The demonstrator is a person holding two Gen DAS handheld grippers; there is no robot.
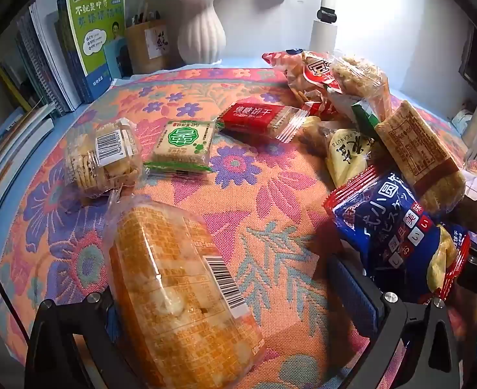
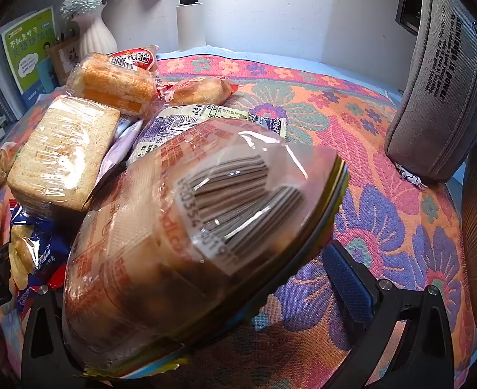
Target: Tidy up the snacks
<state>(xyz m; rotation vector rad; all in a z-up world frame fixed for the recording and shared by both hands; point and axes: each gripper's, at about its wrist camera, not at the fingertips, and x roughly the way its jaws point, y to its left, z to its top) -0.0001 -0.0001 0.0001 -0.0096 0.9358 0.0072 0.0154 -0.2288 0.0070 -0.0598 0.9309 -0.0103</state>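
Snack packs lie on a flowered cloth (image 1: 271, 201). My left gripper (image 1: 219, 278) is open, and an orange cake pack (image 1: 180, 291) lies between its fingers against the left one, well clear of the right pad. Beyond it a clear biscuit pack (image 1: 103, 159), a green-and-white cracker pack (image 1: 183, 146) and a red pack (image 1: 258, 118) sit in a row. A pile at the right includes a blue pack (image 1: 391, 227). My right gripper (image 2: 189, 269) stands wide, with a clear barcoded pack (image 2: 180, 227) tilted between its fingers. It leans on the left finger, short of the right pad.
Books (image 1: 95, 39), a paper holder (image 1: 147, 45), a white vase (image 1: 199, 32) and a lamp post (image 1: 324, 26) line the back. A grey pouch (image 2: 439, 87) stands at the right. The pile includes a bread pack (image 2: 63, 152) and an orange cake pack (image 2: 115, 84).
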